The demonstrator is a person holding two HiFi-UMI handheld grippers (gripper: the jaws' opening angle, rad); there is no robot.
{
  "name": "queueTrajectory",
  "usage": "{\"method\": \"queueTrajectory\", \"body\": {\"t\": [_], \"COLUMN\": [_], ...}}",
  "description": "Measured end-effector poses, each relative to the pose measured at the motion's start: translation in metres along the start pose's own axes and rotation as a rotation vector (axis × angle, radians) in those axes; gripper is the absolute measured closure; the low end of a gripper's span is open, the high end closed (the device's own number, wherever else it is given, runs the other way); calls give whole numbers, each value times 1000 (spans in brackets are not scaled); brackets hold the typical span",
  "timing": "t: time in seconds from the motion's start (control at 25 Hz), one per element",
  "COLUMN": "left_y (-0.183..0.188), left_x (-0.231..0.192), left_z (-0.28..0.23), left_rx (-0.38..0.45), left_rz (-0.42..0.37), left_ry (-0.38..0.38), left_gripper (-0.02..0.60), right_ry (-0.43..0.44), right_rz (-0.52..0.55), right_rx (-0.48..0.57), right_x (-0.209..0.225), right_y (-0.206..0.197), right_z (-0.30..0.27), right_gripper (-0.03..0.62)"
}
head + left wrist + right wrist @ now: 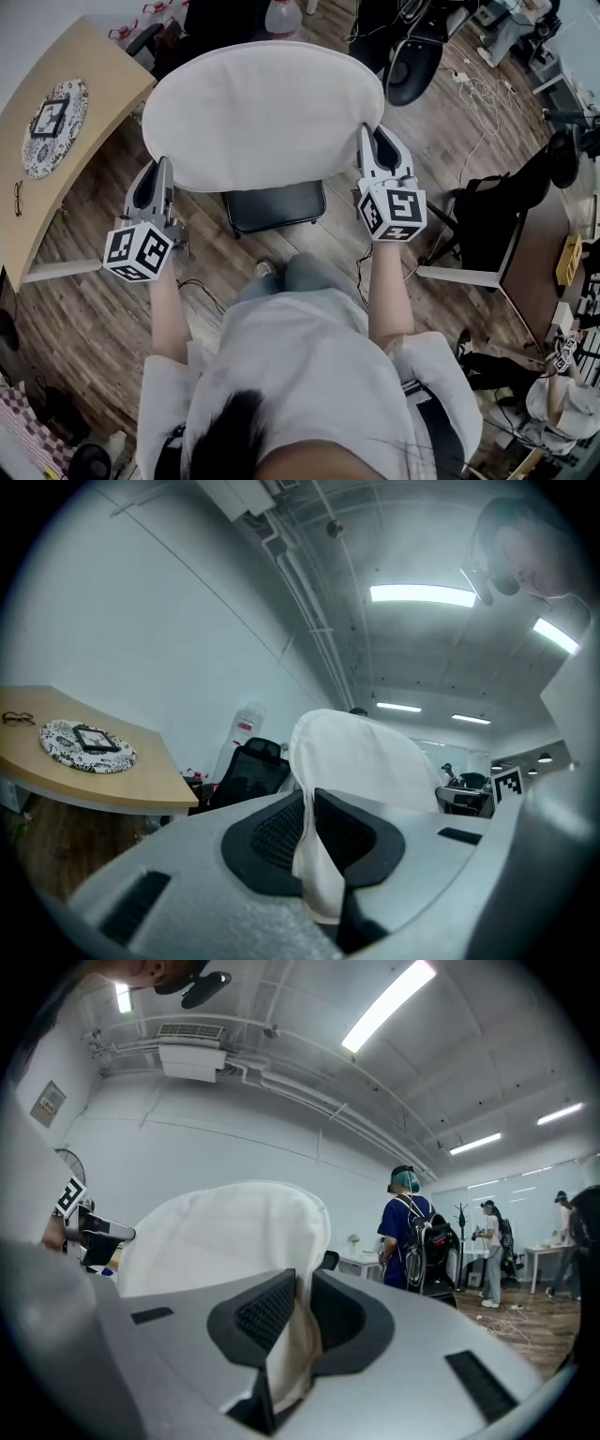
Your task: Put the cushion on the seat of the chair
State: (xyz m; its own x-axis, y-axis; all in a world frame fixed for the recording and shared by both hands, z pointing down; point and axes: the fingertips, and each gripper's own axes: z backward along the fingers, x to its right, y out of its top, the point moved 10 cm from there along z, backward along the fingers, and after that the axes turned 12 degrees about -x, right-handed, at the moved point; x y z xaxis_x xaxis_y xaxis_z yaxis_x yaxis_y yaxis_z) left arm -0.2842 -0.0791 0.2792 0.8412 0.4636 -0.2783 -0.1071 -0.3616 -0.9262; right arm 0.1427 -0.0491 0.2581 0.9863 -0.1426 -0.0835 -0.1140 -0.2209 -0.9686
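A large white oval cushion [262,112] hangs in the air above the black chair seat [275,206], covering most of the chair. My left gripper [159,183] is shut on the cushion's left edge, and the cloth [314,874] shows pinched between its black pads. My right gripper [373,150] is shut on the cushion's right edge, with the fabric [291,1344] squeezed between its pads. The cushion [361,761] rises in front of the left gripper view, and the cushion [225,1232] fills the middle of the right gripper view.
A curved wooden table [56,141] with a patterned round mat [54,127] stands at the left. Another black office chair [412,66] stands behind at the right, cables [483,94] lie on the wood floor, a dark desk [534,253] sits at the right, and people [408,1227] stand farther off.
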Motion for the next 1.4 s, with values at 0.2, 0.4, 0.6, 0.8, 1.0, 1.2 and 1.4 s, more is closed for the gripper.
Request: {"method": "queueTrajectory", "body": {"t": [0.2, 0.4, 0.6, 0.8, 1.0, 1.2, 1.4], "left_y": [-14, -31, -52, -80, -109, -139, -170], "left_x": [-12, -24, -38, -45, -46, -45, -42], "left_z": [-21, -46, -69, -85, -98, -122, -139], "left_rx": [-64, -130, -200, -269, -345, -421, -496], "left_rz": [28, 73, 124, 180, 231, 270, 306], "left_ry": [6, 25, 51, 85, 116, 140, 160], "left_gripper": [546, 546, 546, 546, 546, 548, 548], "right_ry": [0, 13, 34, 61, 89, 106, 121], "right_rz": [-9, -32, -42, -44, -45, -64, -79], "right_rx": [-69, -141, -219, -305, -396, -476, -559], "right_x": [2, 7, 11, 16, 21, 34, 46], "right_y": [-17, -37, -58, -85, -114, -149, -184], "right_z": [-24, -53, -84, -107, -124, -144, -153], "right_gripper": [546, 546, 546, 546, 546, 548, 548]}}
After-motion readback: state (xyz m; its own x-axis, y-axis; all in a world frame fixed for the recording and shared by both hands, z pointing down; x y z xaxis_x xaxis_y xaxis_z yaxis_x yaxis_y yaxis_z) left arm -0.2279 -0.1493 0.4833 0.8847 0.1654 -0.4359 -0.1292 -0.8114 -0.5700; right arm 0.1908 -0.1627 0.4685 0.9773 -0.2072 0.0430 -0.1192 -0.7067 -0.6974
